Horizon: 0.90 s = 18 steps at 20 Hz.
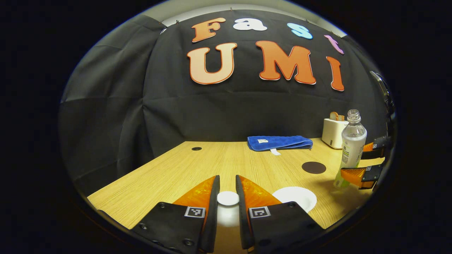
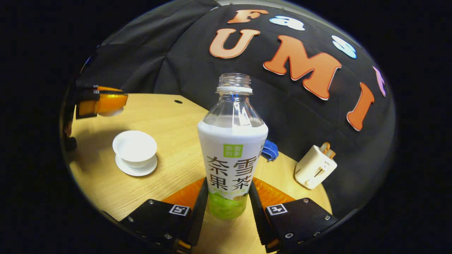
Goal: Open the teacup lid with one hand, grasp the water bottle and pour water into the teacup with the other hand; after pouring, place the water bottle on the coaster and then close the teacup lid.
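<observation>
Bottle (image 2: 232, 155) is standing between the fingers of the right gripper (image 2: 227, 203), which are pressing on its lower part from both sides; it has no cap. The left gripper (image 1: 227, 201) is holding the white lid (image 1: 227, 198) narrowly by its knob, above the table (image 1: 176, 169). The teacup (image 2: 134, 147) is sitting open on its saucer (image 2: 136, 168), well apart from the bottle. The dark coaster (image 1: 313, 167) is lying near the bottle. I think the grip is low, so the bottle could swing; it is better to lift slowly, bring the mouth just over the cup, then tilt little by little.
</observation>
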### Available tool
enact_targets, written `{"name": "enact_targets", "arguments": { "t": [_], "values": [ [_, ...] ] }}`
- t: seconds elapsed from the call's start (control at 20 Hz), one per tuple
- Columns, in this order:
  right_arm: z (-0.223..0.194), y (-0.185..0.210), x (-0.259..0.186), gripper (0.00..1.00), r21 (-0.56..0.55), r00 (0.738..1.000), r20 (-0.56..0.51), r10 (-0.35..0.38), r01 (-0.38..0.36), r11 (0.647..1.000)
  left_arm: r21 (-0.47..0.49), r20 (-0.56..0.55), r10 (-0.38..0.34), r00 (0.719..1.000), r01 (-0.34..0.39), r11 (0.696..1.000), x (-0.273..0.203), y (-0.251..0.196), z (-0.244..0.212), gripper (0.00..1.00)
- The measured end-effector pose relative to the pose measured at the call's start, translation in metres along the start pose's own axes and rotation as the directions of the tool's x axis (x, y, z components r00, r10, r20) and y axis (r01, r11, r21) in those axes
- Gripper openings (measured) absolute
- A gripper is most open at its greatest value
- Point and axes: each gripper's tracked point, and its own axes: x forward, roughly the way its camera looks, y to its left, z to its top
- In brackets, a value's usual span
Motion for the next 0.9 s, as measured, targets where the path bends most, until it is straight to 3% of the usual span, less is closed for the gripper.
{"name": "enact_targets", "arguments": {
  "t": [0.15, 0.3, 0.35, 0.55, 0.75, 0.9],
  "values": [
    [0.007, 0.000, 0.005, 0.64, -0.110, 1.000, 0.000, -0.012, 0.012, 0.994, 0.003, -0.003, 0.012, 1.000, -0.012, 1.000, -0.002, 0.013, -0.003, 0.31],
    [0.017, -0.006, 0.002, 0.64, -0.272, 0.998, 0.022, -0.061, 0.065, 0.960, 0.005, -0.001, 0.025, 1.000, -0.025, 1.000, -0.003, 0.025, -0.003, 0.29],
    [0.021, -0.007, 0.002, 0.68, -0.329, 0.996, 0.046, -0.078, 0.089, 0.940, 0.001, 0.000, 0.028, 1.000, -0.028, 1.000, -0.003, 0.029, -0.004, 0.31],
    [0.035, -0.005, 0.011, 0.64, -0.554, 0.987, 0.111, -0.118, 0.161, 0.817, -0.016, 0.003, 0.036, 0.999, -0.036, 0.999, 0.001, 0.039, -0.003, 0.31],
    [0.033, 0.005, 0.007, 0.64, -0.641, 0.988, 0.114, -0.102, 0.151, 0.753, -0.023, 0.005, 0.042, 0.999, -0.042, 0.999, 0.000, 0.051, -0.003, 0.31],
    [0.034, 0.006, 0.009, 0.64, -0.719, 0.985, 0.131, -0.111, 0.171, 0.673, -0.017, 0.004, 0.053, 0.999, -0.053, 0.998, -0.001, 0.060, -0.004, 0.31]
  ]
}}
